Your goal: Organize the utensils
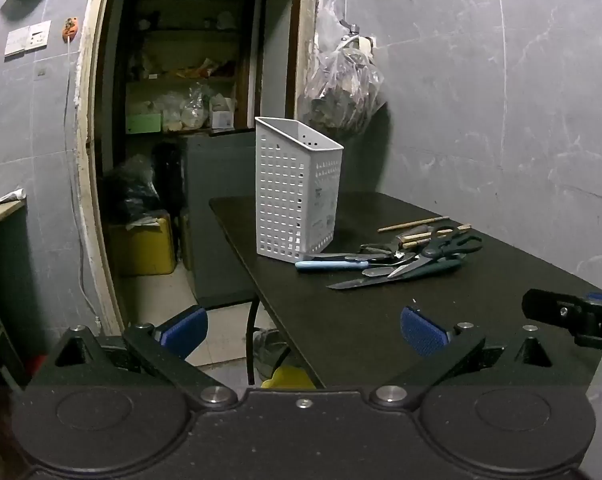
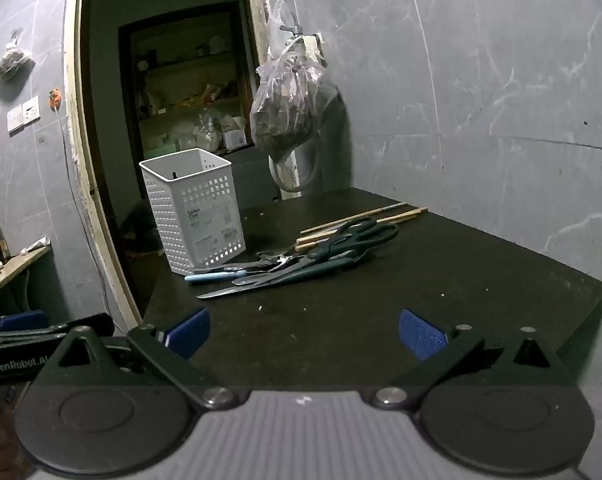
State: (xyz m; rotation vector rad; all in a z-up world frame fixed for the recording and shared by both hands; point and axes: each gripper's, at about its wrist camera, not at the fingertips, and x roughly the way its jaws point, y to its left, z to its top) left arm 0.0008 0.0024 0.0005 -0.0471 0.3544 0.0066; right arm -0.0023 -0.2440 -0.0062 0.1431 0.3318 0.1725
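A white perforated utensil basket (image 1: 299, 190) (image 2: 193, 210) stands upright near the far left edge of the black table (image 1: 361, 320) (image 2: 441, 280). Beside it lies a pile of utensils: dark-handled scissors (image 1: 441, 250) (image 2: 349, 240), a knife (image 1: 381, 278) (image 2: 261, 286), a light-blue-handled tool (image 1: 329, 266) (image 2: 213, 276), spoons and wooden chopsticks (image 1: 413, 224) (image 2: 357, 216). My left gripper (image 1: 303, 330) hovers open at the table's near left corner, nothing between its blue pads. My right gripper (image 2: 305, 332) is open over the table's near edge, also holding nothing.
A doorway (image 1: 189, 120) behind the basket opens onto shelves and yellow containers (image 1: 145, 246). A plastic bag (image 1: 343, 84) (image 2: 291, 104) hangs on the grey wall above the table's far edge. The right gripper's body (image 1: 573, 316) shows at the left view's right edge.
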